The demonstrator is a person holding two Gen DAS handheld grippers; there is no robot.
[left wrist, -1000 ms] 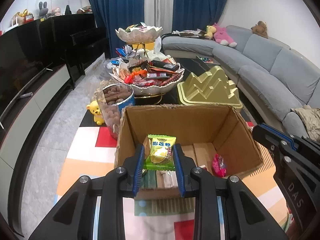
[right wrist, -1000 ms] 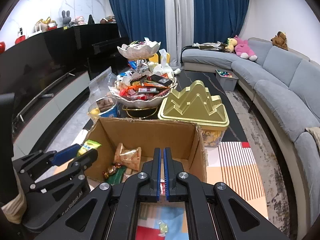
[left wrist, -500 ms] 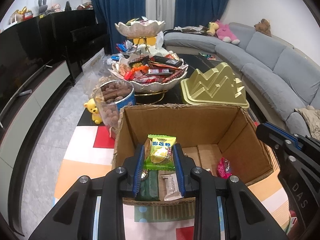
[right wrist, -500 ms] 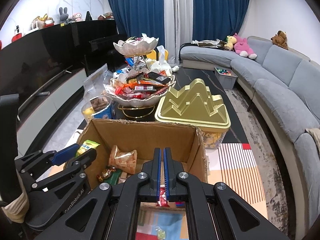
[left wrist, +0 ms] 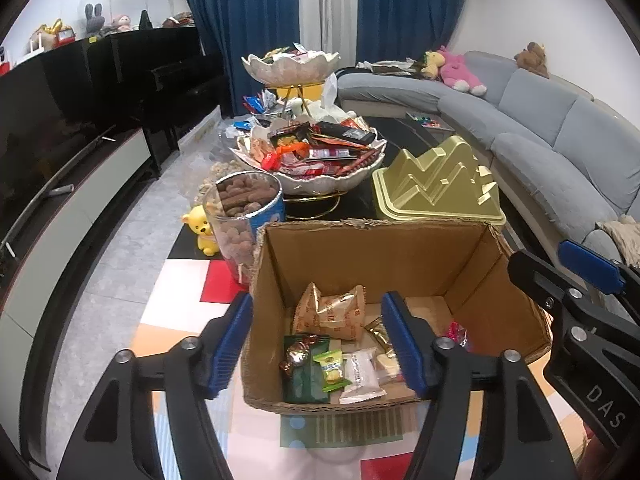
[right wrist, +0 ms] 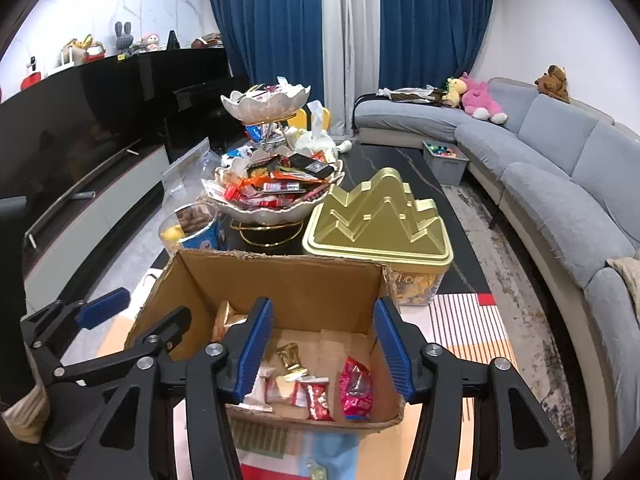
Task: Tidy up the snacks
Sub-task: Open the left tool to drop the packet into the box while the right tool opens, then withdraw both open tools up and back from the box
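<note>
a: two black grippers with blue finger pads hang over the open brown cardboard box [left wrist: 376, 264]. from the left wrist view, the left gripper [left wrist: 320, 344] has its fingers spread wide with nothing between them, one pad outside the box's left wall, the other over its floor.

b: and the snacks?

a: inside the box: a small green-and-yellow candy packet [left wrist: 331, 367] near the front wall, on a dark green wrapper [left wrist: 305, 384], beside a white sachet [left wrist: 360, 376]. a tan crinkled bag [left wrist: 332, 312] lies behind them, toward the back wall. the right gripper [left wrist: 576, 300] shows at the box's right side.

b: behind the box?

a: a clear tub of brown biscuits [left wrist: 244, 216] at its left rear corner, a white scalloped bowl heaped with wrappers [left wrist: 320, 160] beyond, and a gold mountain-shaped lid [left wrist: 436, 184] at its right rear.

b: the right wrist view?

a: the right gripper [right wrist: 324, 344] is also wide apart and empty above the box [right wrist: 280, 280]. a pink foil packet [right wrist: 356, 388] and a red one [right wrist: 318, 398] lie near the front wall. the left gripper [right wrist: 132, 312] sits at the box's left edge.
</note>
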